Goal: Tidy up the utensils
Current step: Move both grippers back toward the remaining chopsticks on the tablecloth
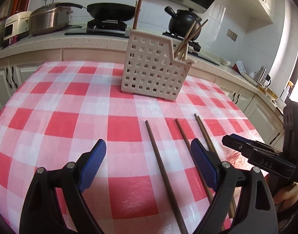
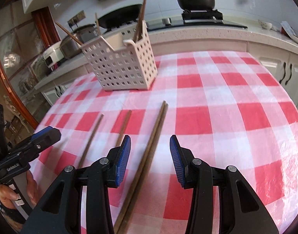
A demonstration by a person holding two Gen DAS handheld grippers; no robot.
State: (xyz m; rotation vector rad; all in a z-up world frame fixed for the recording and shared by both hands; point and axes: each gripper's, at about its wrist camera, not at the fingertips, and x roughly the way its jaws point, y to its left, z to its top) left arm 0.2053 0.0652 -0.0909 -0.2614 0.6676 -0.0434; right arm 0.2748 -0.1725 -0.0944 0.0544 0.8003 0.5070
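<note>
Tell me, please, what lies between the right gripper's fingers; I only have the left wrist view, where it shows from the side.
Observer: The right gripper is open, and a pair of chopsticks lying side by side on the tablecloth runs between its fingers, untouched by either pad.
Operator: Thank you. Could you say how the holder looks from that side?
Observer: The white holder shows a lower and a taller compartment; two chopsticks lean out of the lower one, two stand in the taller.
Operator: And the left gripper?
Observer: The left gripper shows at the left edge, beside the outermost single chopstick, not touching it.
</note>
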